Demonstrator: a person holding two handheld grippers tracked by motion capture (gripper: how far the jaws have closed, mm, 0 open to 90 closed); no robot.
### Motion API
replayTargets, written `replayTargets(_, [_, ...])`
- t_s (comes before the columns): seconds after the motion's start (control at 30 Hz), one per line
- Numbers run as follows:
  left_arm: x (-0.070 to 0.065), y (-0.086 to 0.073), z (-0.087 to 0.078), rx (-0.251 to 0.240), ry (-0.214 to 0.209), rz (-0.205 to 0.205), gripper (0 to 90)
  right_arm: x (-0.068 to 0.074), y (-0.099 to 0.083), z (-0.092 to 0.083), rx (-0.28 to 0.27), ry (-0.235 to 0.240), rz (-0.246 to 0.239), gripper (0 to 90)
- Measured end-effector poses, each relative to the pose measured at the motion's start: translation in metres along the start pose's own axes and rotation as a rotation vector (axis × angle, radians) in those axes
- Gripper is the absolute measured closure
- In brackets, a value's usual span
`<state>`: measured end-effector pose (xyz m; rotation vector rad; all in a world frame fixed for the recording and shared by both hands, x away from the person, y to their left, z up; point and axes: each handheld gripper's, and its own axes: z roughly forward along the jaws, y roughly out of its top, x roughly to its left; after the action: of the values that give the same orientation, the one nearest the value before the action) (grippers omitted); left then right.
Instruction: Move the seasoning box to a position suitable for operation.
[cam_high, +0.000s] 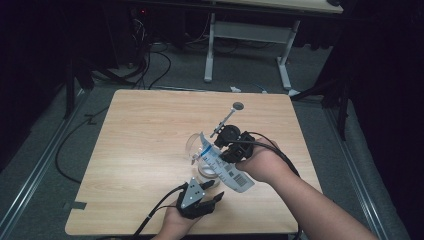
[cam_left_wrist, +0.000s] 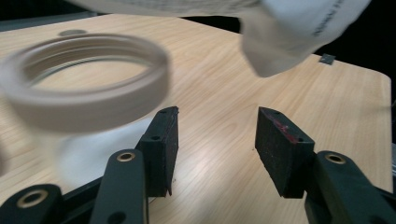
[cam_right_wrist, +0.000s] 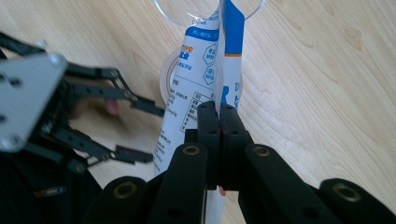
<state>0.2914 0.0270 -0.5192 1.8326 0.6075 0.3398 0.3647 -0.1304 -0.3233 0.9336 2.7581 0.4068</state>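
The right gripper (cam_right_wrist: 219, 116) holds its jaws clamped on a white-and-blue printed pouch (cam_right_wrist: 196, 79), which hangs above the wooden surface (cam_high: 145, 140). The pouch's upper end sits at the rim of a clear glass jar (cam_high: 196, 146) lying on its side. The left gripper (cam_left_wrist: 217, 140) has its jaws apart with nothing between them, just beside the beige jar lid (cam_left_wrist: 84, 79), which is blurred. A round grey disc (cam_high: 238, 105) lies farther back on the surface.

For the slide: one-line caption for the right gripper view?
Right gripper shut on a blue-and-white pouch tipped toward a clear jar, with the open left gripper beside it over the wooden table.
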Motion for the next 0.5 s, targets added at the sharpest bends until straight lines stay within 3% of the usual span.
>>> replayTargets(0.27, [0.019, -0.011, -0.023, 0.0, 0.066, 0.008, 49.9, 0.001, 0.0, 0.002, 0.007, -0.003, -0.003, 89.7])
replayTargets(0.5, [0.038, -0.019, -0.04, 0.014, 0.11, -0.01, 50.2, 0.002, 0.0, 0.003, 0.004, 0.0, -0.007, 89.7])
